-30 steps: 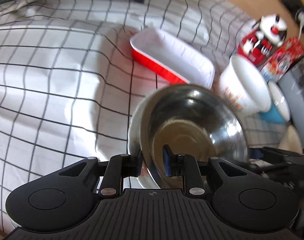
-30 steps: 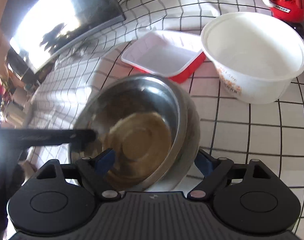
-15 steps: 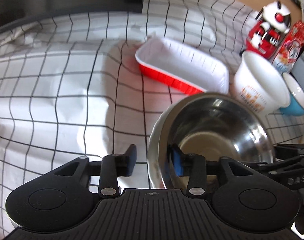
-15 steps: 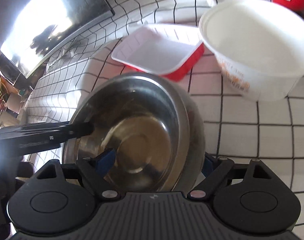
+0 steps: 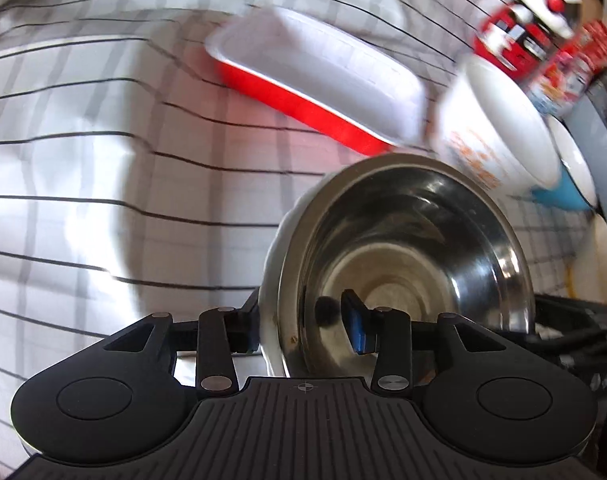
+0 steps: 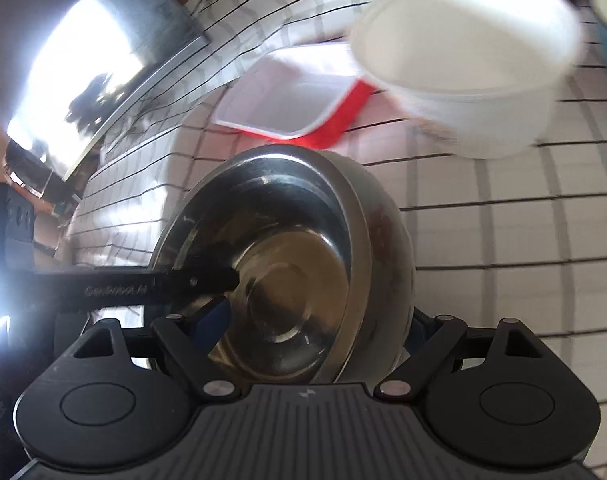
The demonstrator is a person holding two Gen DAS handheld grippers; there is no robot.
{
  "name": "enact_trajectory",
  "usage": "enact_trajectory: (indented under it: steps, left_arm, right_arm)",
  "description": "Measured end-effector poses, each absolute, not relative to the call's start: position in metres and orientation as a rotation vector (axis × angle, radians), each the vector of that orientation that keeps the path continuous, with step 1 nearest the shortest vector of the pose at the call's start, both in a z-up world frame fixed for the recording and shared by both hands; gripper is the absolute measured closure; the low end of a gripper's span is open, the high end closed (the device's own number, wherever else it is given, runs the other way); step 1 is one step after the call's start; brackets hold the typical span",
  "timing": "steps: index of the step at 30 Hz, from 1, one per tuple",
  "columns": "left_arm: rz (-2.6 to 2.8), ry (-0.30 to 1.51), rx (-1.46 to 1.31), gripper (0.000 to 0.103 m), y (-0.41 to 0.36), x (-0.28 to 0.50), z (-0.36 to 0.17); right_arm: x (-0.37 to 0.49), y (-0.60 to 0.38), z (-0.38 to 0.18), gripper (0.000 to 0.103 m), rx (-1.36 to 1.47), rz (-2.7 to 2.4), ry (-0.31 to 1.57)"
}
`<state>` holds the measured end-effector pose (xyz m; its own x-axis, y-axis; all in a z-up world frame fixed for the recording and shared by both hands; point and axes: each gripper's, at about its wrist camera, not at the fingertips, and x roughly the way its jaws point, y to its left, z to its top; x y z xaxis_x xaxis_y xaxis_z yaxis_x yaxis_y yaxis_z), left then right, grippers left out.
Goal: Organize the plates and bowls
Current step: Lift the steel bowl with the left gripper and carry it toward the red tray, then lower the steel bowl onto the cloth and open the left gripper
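A steel bowl (image 5: 415, 248) nested in a white outer bowl (image 5: 277, 240) is held tilted above the checked cloth. My left gripper (image 5: 303, 332) is shut on its near rim, one pad inside and one outside. My right gripper (image 6: 317, 320) is shut on the same bowl (image 6: 287, 264) from the opposite side; the left gripper's finger (image 6: 151, 284) reaches in from the left. A red tray with a white inside (image 5: 315, 84) (image 6: 299, 100) and a white tub (image 5: 499, 128) (image 6: 471, 52) are beyond the bowl.
A blue-and-white bowl (image 5: 567, 188) lies behind the tub. A red-and-white figure (image 5: 527, 20) and a snack packet (image 5: 571, 76) stand at the far right. A shiny dark panel (image 6: 91, 60) lies at the cloth's far left edge.
My left gripper opened half a second ago and has closed again on the bowl's rim. The bowl has been carried closer to the white tub and red tray; the scene is motion-blurred.
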<state>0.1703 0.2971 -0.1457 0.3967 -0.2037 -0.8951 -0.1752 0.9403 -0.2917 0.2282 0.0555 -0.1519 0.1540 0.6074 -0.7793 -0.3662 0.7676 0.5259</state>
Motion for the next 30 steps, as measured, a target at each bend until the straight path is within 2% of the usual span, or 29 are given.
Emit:
enact_trajectory:
  steps: [9, 16, 20, 25, 30]
  left_arm:
    - [-0.146, 1.169, -0.38, 0.06, 0.251, 0.182, -0.148]
    - [-0.115, 1.155, -0.45, 0.064, 0.256, 0.181, -0.147]
    - [-0.068, 1.081, -0.452, 0.064, 0.259, 0.174, -0.129]
    - [0.037, 0.953, -0.476, 0.064, 0.257, 0.166, -0.1]
    - [0.093, 0.935, -0.476, 0.064, 0.234, 0.167, -0.086]
  right_arm:
    - [0.236, 0.013, -0.153, 0.016, 0.243, 0.563, 1.206]
    - [0.23, 0.015, -0.144, 0.015, 0.127, 0.554, 1.139]
    - [0.231, 0.009, -0.131, 0.011, 0.047, 0.545, 1.082]
    - [0.237, -0.007, -0.13, 0.008, 0.046, 0.597, 1.106]
    - [0.235, -0.014, -0.121, 0.008, 0.051, 0.656, 1.081]
